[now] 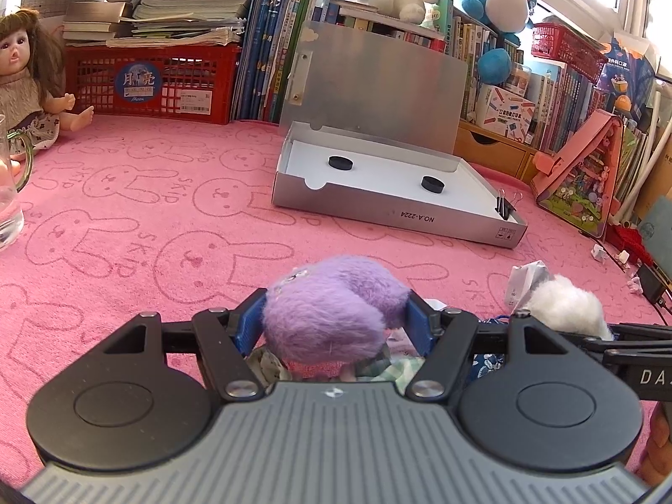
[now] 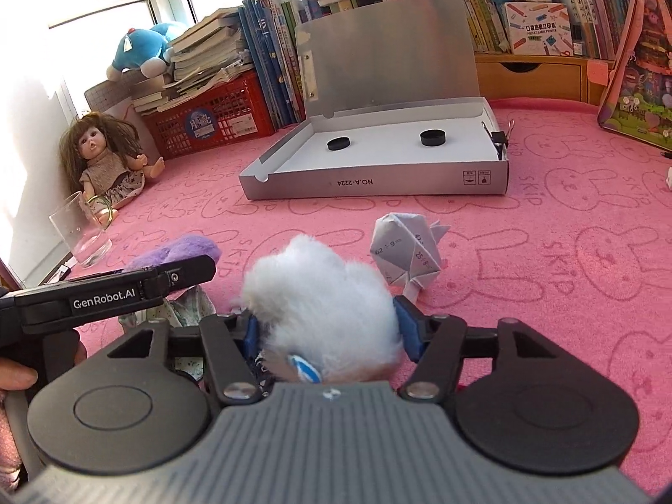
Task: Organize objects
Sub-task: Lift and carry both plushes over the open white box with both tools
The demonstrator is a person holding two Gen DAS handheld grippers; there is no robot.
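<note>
Straight ahead, above centre frame, the open silver box (image 1: pixel 390 206) awaits; left gripper (image 1: pixel 336 315) clamps the purple plush (image 1: pixel 332 306), right gripper (image 2: pixel 325 323) clamps the white plush (image 2: pixel 319 294).

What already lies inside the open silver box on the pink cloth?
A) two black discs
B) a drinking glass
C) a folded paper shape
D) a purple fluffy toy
A: two black discs lie on the white floor of the box, while the paper shape, the purple toy in the left gripper and the glass are all outside it.
</note>
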